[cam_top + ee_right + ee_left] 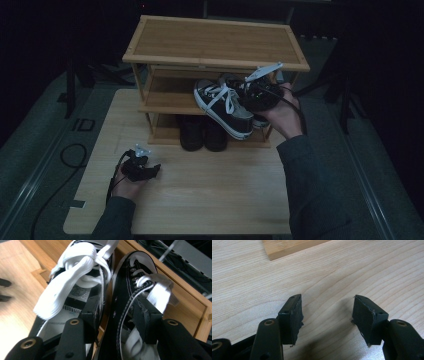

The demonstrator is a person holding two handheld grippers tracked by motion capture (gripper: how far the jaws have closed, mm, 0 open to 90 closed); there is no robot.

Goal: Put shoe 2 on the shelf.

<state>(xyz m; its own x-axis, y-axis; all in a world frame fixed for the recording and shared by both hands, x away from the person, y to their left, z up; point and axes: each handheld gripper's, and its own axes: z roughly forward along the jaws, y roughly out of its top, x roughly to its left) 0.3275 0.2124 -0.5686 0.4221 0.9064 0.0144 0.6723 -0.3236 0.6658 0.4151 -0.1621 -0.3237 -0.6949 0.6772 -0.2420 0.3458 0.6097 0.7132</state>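
At the lower left of the high view, the left hand-held gripper (152, 170) lies low on the pale wooden tabletop (210, 190); in the left gripper view its jaws stand apart with bare wood grain between them and nothing held.

Towards the middle, a bamboo shoe rack (215, 42) stands at the far edge of the tabletop; a pair of black shoes (202, 134) sits on its bottom shelf.

Right of centre, a pair of black high-top sneakers (225, 105) with white laces sits at the middle shelf, toes slanting down towards the lower left, partly over the shelf's front edge.

At the right, the right hand-held gripper (245, 92) is at the sneakers' heel ends; in the right gripper view its jaws reach into the two shoe openings, straddling the adjoining inner walls of the pair (112, 305); the jaws stand wide and I cannot tell whether the pads press on the canvas.
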